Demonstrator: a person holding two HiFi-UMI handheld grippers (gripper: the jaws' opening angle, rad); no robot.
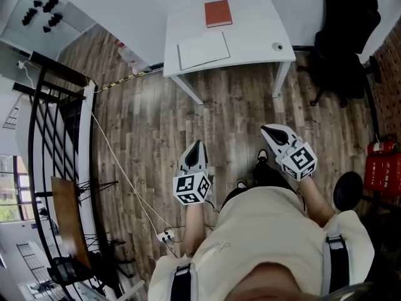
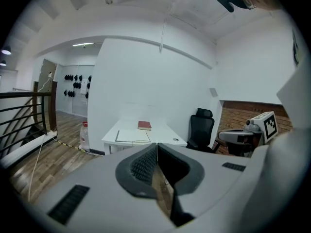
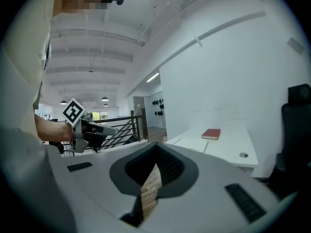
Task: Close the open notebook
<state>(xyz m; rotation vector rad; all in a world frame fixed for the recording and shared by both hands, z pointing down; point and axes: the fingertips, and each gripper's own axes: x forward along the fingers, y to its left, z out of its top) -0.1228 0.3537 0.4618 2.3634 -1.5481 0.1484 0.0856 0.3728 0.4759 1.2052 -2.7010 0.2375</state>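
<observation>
The open notebook (image 1: 202, 50) lies flat with white pages up on a white table (image 1: 250, 36) across the wooden floor; it also shows in the left gripper view (image 2: 132, 136) and, faintly, in the right gripper view (image 3: 190, 143). A closed red book (image 1: 218, 13) (image 2: 144, 125) (image 3: 211, 134) lies behind it. My left gripper (image 1: 198, 145) (image 2: 156, 145) and right gripper (image 1: 267, 130) (image 3: 156, 147) are both shut and empty. They are held side by side in front of the person, pointing toward the table and well short of it.
A black office chair (image 1: 348, 36) (image 2: 200, 130) stands right of the table. A black railing (image 1: 56, 137) runs along the left, with a white cable (image 1: 125, 174) trailing over the floor. A red extinguisher (image 1: 382, 162) and a black stool (image 1: 348, 191) are at the right.
</observation>
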